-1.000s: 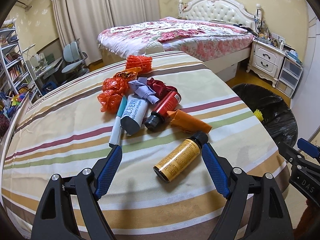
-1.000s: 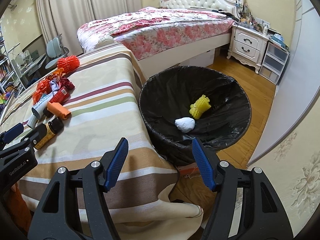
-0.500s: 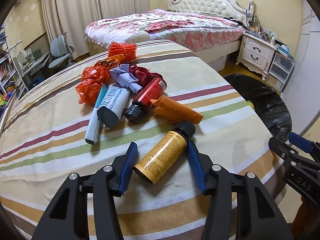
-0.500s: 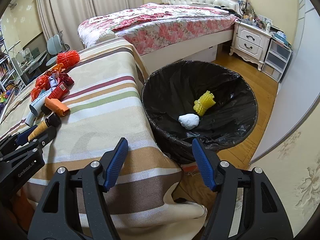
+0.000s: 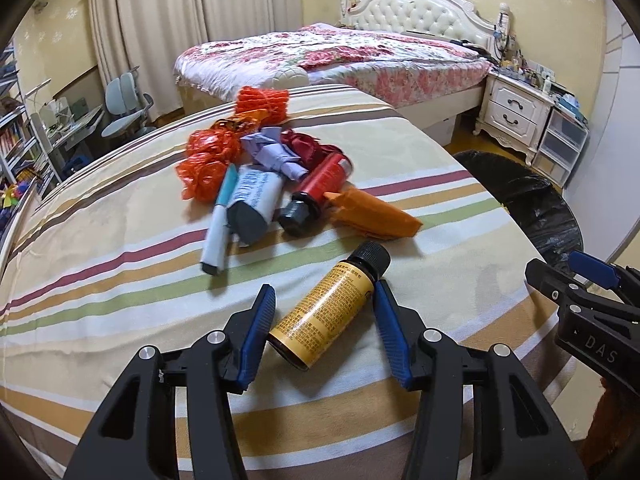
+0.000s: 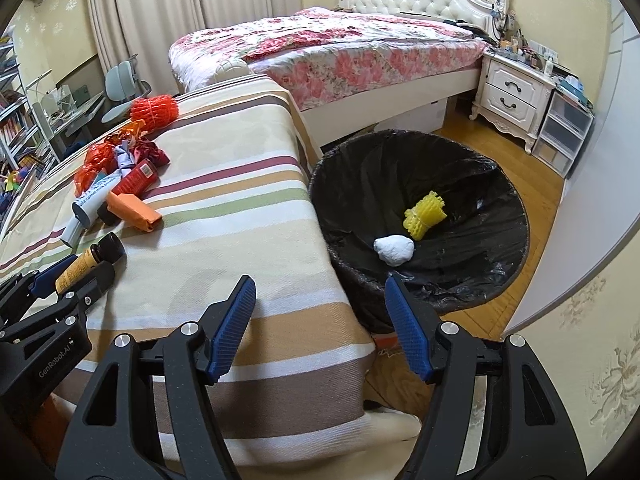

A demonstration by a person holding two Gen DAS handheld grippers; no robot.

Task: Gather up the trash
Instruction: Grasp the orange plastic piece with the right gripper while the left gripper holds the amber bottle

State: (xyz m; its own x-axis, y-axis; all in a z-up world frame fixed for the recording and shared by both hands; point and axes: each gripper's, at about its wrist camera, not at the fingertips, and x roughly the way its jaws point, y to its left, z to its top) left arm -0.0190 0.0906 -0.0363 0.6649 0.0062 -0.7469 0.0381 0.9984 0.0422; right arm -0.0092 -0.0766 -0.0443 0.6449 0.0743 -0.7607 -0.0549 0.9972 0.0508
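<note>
A yellow bottle with a black cap (image 5: 328,312) lies on the striped tablecloth (image 5: 120,280). My left gripper (image 5: 324,304) is open with one finger on each side of the bottle, close to it; it also shows in the right wrist view (image 6: 76,272), where the bottle (image 6: 86,262) lies between its fingers. Beyond lies a pile of trash: an orange wrapper (image 5: 376,218), a red bottle (image 5: 316,192), a white tube (image 5: 252,204), a marker (image 5: 218,224) and orange plastic (image 5: 208,160). My right gripper (image 6: 320,292) is open and empty over the table's edge, beside the black bin (image 6: 420,220).
The bin holds a yellow net (image 6: 424,216) and a white wad (image 6: 394,250); it stands on the wood floor right of the table. A flowered bed (image 6: 340,48) is behind. A white nightstand (image 6: 512,96) stands at the right. An orange net roll (image 5: 262,100) lies at the table's far edge.
My left gripper has moved forward over the yellow bottle and its fingers have narrowed around it. The right gripper has barely moved.
</note>
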